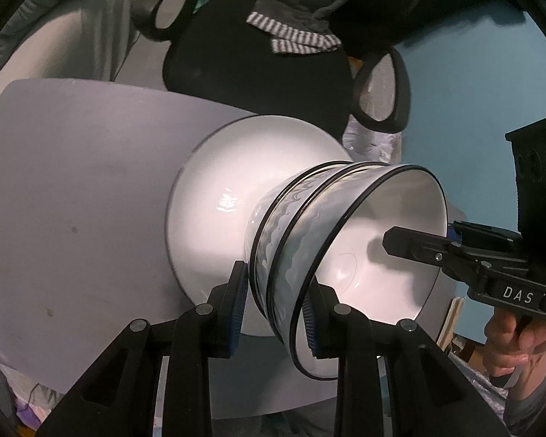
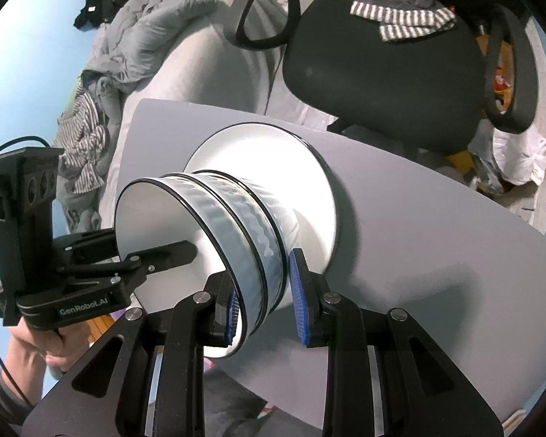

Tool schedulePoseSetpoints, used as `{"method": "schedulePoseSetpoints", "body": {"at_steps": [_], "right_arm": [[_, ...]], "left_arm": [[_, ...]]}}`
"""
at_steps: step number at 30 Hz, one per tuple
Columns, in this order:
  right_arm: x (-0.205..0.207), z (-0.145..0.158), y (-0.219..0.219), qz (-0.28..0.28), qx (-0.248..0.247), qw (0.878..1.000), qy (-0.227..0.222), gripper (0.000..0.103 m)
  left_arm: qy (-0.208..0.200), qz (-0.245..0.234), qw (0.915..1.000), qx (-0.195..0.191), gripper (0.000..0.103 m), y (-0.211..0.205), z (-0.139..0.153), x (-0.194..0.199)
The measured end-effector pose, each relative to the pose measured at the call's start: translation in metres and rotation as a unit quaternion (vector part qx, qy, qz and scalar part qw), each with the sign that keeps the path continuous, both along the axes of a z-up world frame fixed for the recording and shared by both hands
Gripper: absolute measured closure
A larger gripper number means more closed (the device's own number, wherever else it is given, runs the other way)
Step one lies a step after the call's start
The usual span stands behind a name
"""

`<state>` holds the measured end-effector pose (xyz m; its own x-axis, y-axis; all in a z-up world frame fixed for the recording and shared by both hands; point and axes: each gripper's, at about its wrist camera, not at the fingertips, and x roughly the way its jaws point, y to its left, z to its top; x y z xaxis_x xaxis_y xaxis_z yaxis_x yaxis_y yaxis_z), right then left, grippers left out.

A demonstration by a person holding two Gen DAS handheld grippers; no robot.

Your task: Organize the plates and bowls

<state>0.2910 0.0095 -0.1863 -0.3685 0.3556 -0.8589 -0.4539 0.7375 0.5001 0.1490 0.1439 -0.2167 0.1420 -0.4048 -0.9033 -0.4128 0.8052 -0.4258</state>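
My left hand-held gripper (image 1: 273, 307) is clenched on the near wall of a stack of three nested white bowls (image 1: 309, 240), one blue pad (image 1: 238, 300) on the outside and the other inside the rim. My right hand-held gripper (image 2: 264, 300) grasps the opposite wall of the same stack of bowls (image 2: 218, 225) the same way, one finger reaching inside the top bowl. My right hand (image 1: 513, 342) shows under that tool in the left view, and my left hand (image 2: 51, 346) in the right view. The bowls have black rims and a wavy grey band around their sides. They sit over the middle of a white dinner plate (image 1: 214, 196) with a dark rim; whether the bottom bowl touches it I cannot quite tell through the blur. The plate lies on the grey bench (image 1: 72, 200), toward its far edge. Beyond that edge stands a black office chair (image 2: 382, 73) with a grey striped garment (image 2: 407, 18) draped on its seat, and a bed (image 2: 185, 58) piled with grey bedding.
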Motion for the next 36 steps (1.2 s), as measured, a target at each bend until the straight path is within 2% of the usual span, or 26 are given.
{"method": "schedulePoseSetpoints", "body": {"at_steps": [8,16,19,21,23,25,28,33,35,36], "right_arm": [[0.003,-0.014,0.014,-0.003,-0.012,1.000,0.010,0.077],[0.004,-0.015,0.019,-0.007,-0.021,1.000,0.011,0.078],[0.003,-0.015,0.020,-0.011,-0.025,1.000,0.008,0.077],[0.002,-0.015,0.020,-0.013,-0.028,1.000,0.004,0.077],[0.001,-0.013,0.020,-0.014,-0.043,0.999,-0.015,0.071],[0.000,-0.009,0.018,-0.017,-0.050,0.998,-0.032,0.050],[-0.001,-0.001,0.015,-0.025,-0.060,0.996,-0.053,0.033],[-0.006,0.015,0.007,-0.033,-0.089,0.991,-0.093,0.031],[-0.009,0.027,0.004,-0.039,-0.097,0.988,-0.113,0.031],[-0.011,0.033,0.003,-0.041,-0.100,0.986,-0.125,0.030]], "left_arm": [[0.003,-0.010,0.9999,0.008,0.076,0.011,-0.006,0.007],[-0.004,-0.024,0.9996,0.012,0.075,0.014,-0.006,0.009],[-0.010,-0.027,0.9995,0.011,0.075,0.014,-0.007,0.010],[-0.008,-0.027,0.9993,0.024,0.071,0.015,-0.005,0.007],[-0.010,-0.031,0.9982,0.050,0.058,0.015,-0.001,0.005],[-0.014,-0.032,0.9969,0.071,0.049,0.015,0.002,0.002],[-0.020,-0.017,0.9959,0.086,0.039,0.020,0.008,-0.005],[-0.038,0.026,0.9941,0.098,0.035,0.031,0.026,-0.020],[-0.052,0.037,0.9919,0.110,0.027,0.032,0.039,-0.026],[-0.062,0.042,0.9902,0.118,0.026,0.032,0.048,-0.031]]}}
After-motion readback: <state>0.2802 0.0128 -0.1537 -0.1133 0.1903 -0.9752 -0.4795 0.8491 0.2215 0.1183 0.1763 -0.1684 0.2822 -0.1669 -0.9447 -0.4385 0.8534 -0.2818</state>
